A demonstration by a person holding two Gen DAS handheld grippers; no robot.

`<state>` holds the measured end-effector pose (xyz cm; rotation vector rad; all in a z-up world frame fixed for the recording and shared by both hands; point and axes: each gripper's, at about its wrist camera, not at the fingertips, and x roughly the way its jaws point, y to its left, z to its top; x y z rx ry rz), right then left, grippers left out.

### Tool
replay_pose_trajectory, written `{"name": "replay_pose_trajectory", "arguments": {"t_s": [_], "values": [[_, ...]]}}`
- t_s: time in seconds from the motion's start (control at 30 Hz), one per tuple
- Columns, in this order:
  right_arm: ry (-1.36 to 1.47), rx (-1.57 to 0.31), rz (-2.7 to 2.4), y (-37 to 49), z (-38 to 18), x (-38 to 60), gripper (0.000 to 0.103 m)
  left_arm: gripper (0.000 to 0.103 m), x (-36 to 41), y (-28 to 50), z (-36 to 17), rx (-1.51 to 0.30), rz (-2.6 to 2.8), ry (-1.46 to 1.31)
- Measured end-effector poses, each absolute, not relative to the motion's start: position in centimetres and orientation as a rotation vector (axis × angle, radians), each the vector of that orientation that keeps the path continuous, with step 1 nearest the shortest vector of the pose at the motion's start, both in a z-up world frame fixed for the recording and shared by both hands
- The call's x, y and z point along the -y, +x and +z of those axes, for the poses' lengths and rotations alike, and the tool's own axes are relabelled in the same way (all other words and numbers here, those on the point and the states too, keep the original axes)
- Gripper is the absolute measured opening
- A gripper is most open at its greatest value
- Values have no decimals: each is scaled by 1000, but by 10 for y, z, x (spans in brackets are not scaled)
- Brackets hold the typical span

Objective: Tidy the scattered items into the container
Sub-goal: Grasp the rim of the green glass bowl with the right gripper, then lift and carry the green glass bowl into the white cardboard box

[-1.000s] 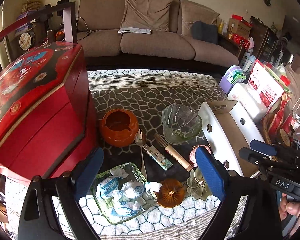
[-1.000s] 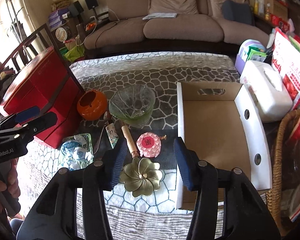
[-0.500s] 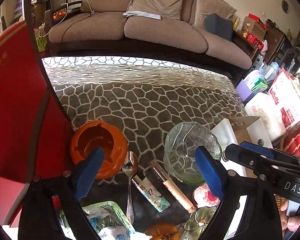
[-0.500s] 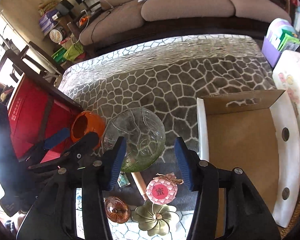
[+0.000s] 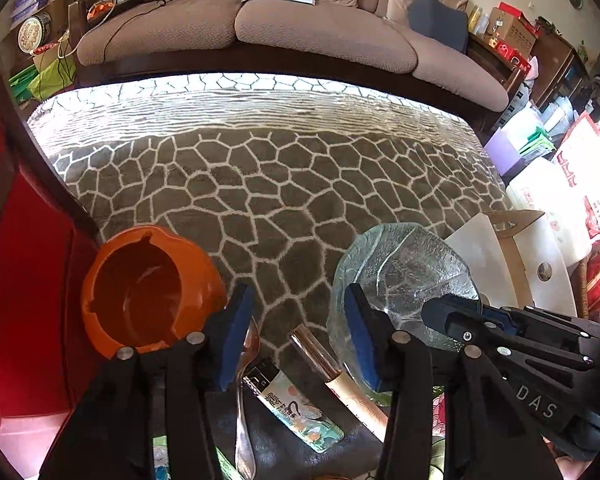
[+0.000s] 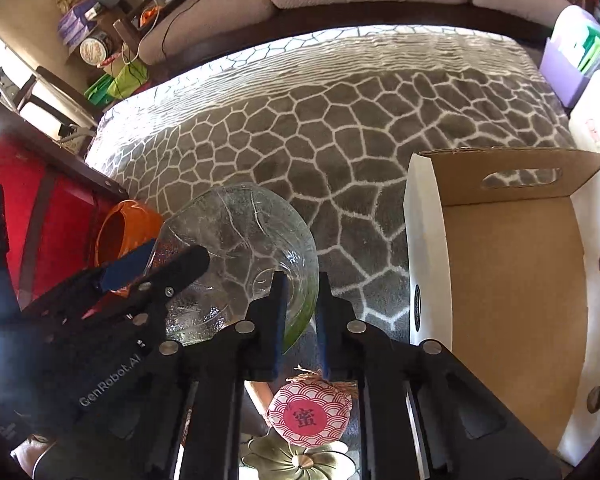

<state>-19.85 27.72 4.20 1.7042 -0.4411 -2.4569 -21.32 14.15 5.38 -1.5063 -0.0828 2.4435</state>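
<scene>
The cardboard box, to the right of the right hand-held gripper, is empty, so by my reading nothing has been tidied yet and every item remains to be moved. The glass bowl stands just ahead of both tools; the right hand-held gripper's jaws are closing over its near rim, glass between the pads. The left hand-held gripper is closing too, about half open, with nothing yet pressed between its pads; the orange ashtray sits just left of it. Below it lie a spoon, a lighter and a slim tube. The pink pouch and brass flower lie beneath the right one.
</scene>
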Motion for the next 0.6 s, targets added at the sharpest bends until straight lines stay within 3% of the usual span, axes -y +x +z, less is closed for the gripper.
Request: {"name": "replay_pose_trajectory", "arguments": {"t_s": [0.03,0.1,0.17,0.6], "values": [[1704,448,-2455,-199,41,-277,11,40,-144,-213,51,85,2433,-1514],[1695,458,-2462,-201,42,-276,11,23,-149,-211,47,86,2423,-1510],[1699,425,-2483,-202,43,-272,10,12,-156,-209,49,55,2430,-1500],[1568,450,-2538,-184,96,-278,8,11,-153,-195,98,63,2432,-1417]]}}
